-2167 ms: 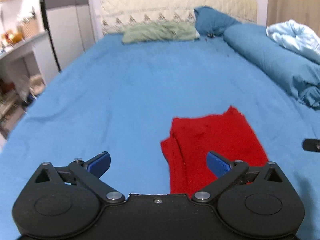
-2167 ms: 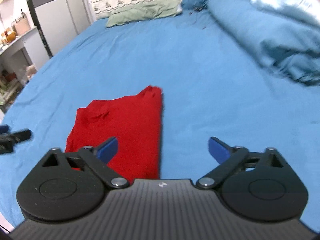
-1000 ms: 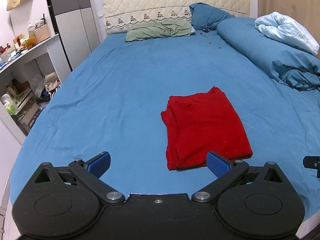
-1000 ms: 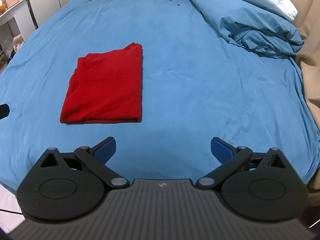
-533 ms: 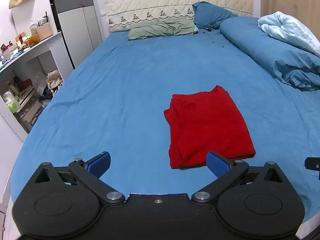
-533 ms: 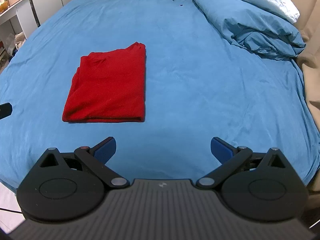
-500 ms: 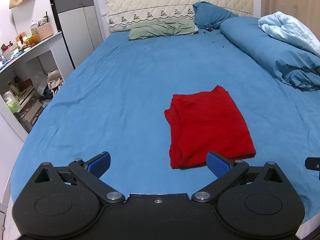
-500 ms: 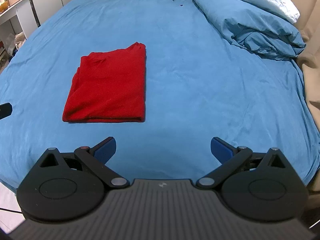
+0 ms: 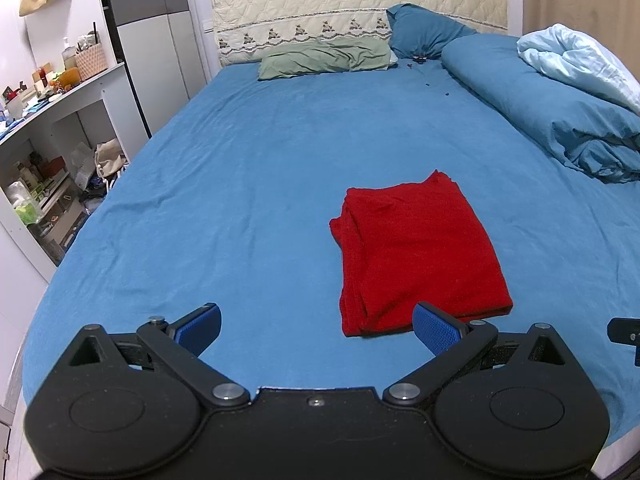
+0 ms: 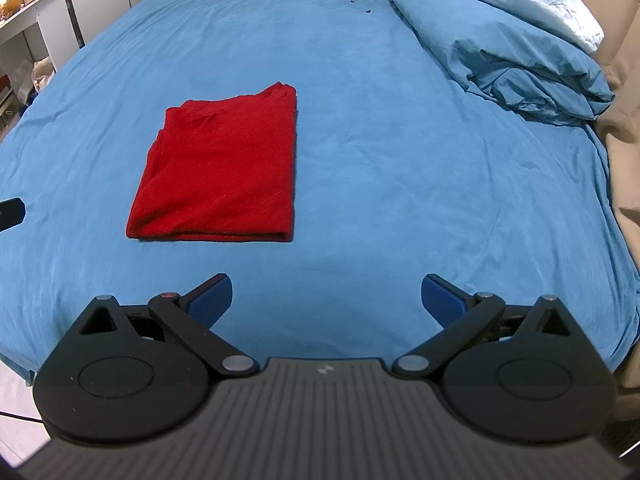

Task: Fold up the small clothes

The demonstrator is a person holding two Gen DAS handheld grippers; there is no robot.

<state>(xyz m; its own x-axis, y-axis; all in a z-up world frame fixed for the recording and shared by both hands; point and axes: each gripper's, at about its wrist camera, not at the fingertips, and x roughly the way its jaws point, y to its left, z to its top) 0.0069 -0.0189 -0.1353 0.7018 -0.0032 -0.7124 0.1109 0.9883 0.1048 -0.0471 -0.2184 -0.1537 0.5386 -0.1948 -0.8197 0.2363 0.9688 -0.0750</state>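
Cloth, a folded red knit garment [image 10: 218, 168], lies flat on the blue-sheeted bed [image 10: 380, 140]; soft, light, likely limp, best pinched at corners. Left tool [image 9: 316, 326] and right tool [image 10: 326, 294] gape wide, empty.

Black left tool [image 9: 316, 326], blue ribbed pads, silver pivot screws, right tool [image 10: 326, 294] with ridged grey housing

Red garment [image 9: 420, 256] [image 10: 224, 168], knit-looking fabric, already folded into a flat rough rectangle of several layers. Lies flat on the blue bed sheet [image 9: 248, 184] near the foot edge of the bed, long side running toward the headboard. Stacked fold edges show on its left side; far right corner sticks up slightly. Nothing touching it.
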